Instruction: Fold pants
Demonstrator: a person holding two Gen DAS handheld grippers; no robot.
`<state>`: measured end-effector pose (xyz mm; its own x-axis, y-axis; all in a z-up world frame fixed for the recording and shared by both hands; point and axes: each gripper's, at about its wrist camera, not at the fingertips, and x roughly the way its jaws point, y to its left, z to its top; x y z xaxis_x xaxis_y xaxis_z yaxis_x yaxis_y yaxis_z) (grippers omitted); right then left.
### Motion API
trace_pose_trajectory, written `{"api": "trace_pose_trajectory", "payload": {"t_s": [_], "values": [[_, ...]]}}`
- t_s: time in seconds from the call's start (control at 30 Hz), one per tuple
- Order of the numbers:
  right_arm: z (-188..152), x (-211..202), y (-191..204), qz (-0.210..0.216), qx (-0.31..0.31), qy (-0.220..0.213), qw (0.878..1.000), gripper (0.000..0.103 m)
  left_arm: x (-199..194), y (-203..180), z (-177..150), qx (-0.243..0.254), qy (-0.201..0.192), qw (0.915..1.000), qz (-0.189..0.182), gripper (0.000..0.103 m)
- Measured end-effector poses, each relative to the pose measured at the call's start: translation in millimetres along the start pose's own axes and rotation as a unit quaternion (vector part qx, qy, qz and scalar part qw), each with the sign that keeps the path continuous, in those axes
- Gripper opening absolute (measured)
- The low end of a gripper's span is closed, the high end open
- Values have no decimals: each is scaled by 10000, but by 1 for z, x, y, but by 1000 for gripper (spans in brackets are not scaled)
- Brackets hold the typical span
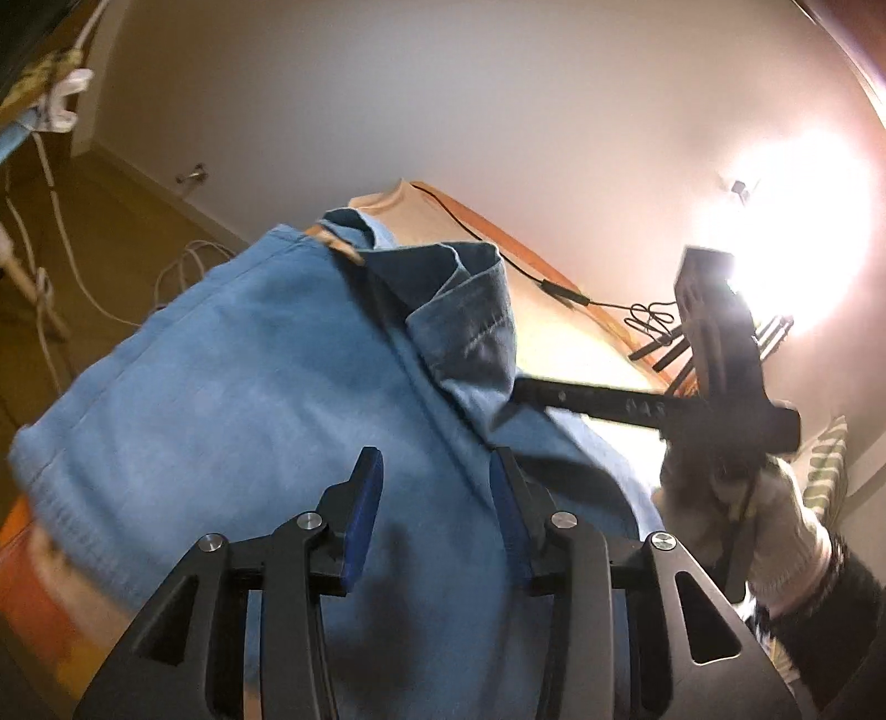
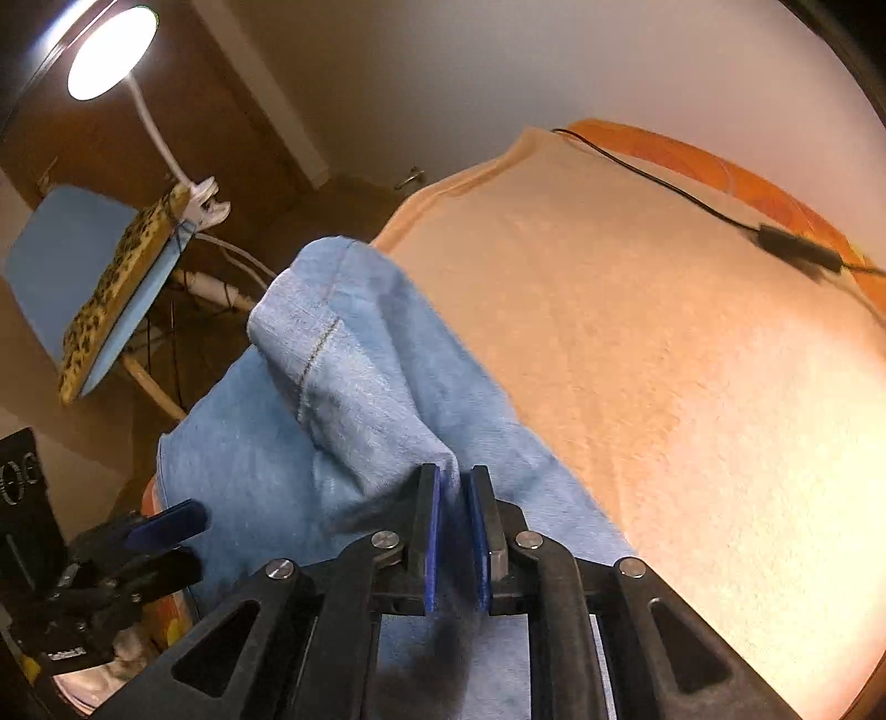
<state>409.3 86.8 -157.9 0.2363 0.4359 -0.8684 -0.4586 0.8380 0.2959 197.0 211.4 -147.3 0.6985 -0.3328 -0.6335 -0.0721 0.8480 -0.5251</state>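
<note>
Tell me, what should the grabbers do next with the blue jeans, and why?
Probably the right gripper should carry its pinched jeans leg across and lay it flat. Its fingers are shut on a raised fold of denim, while the left gripper is open above the flat part, holding nothing. The cuff stands bunched up over the peach towel, so the fold isn't finished.

warm dim light, lamp (image 2: 111, 52) glare, motion blur, fisheye-curved edges.

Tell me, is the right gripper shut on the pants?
Shut: the right gripper pinches a raised fold of the blue pants between its blue pads.
</note>
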Motion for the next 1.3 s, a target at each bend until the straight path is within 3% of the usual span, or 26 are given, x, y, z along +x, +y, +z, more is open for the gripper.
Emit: {"api": "trace_pose_trajectory", "payload": {"t_s": [0.07,0.13,0.33,0.63,0.67,0.8,1.07,1.23,1.3], "values": [[-1,-2,-9,65,141,-1,9999,13,10,1,11,-84,10,10000,-18,39],[-3,-5,-15,75,148,-21,9999,15,18,2,20,-162,22,9999,9,46],[-8,-15,-19,-73,25,-44,10000,15,42,4,42,-404,25,9992,34,46],[-13,-15,-20,-59,0,-37,10000,15,57,1,47,-888,-119,9960,-58,45],[-12,-15,-20,-53,12,-42,10000,15,57,-1,47,-882,-153,9960,-56,43],[-12,-14,-19,-35,30,-59,10000,15,56,-7,48,-769,-281,9966,-7,14],[-14,-15,-17,-16,-11,-48,10000,18,18,-14,43,-362,-715,9966,204,10],[-13,-23,-9,98,-194,-64,9997,22,-44,14,24,-530,-1005,9933,229,10],[-9,-28,-1,201,-383,-127,9990,25,-64,25,15,-499,-1094,9917,446,9]]}}
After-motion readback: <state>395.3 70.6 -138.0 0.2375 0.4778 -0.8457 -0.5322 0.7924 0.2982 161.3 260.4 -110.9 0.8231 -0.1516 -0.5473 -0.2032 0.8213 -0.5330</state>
